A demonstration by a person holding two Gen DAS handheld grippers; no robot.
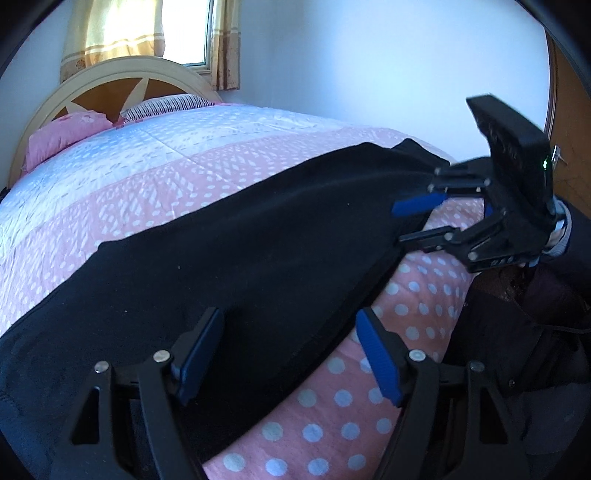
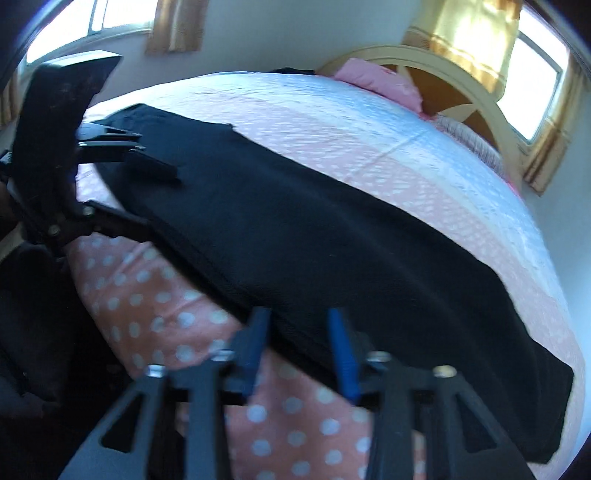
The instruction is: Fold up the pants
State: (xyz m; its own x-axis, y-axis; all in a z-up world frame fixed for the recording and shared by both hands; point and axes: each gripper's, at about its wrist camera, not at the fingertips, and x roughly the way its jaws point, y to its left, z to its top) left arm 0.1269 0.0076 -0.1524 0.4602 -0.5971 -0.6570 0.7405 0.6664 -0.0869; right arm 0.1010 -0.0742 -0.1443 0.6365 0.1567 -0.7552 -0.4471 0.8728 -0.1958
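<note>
Black pants [image 1: 240,240] [image 2: 314,221] lie stretched lengthwise along the near side of a bed. In the left wrist view my left gripper [image 1: 288,354] is open, and the pants' near edge runs between its blue pads [image 1: 199,354]. Farther along the same edge, my right gripper [image 1: 399,223] straddles the fabric with one finger above and one below. In the right wrist view the right gripper [image 2: 301,332] is open, narrower than the left, with the pants' edge between its pads [image 2: 343,350]. The left gripper [image 2: 162,199] shows at upper left, open over the pants.
The bed's pink polka-dot quilt [image 1: 332,424] [image 2: 155,302] drops off at the near edge. Pink and striped pillows [image 1: 66,136] lie by the cream headboard [image 1: 122,70]. A curtained window [image 1: 188,33] is behind. A person's dark clothing [image 1: 517,332] stands close on the right.
</note>
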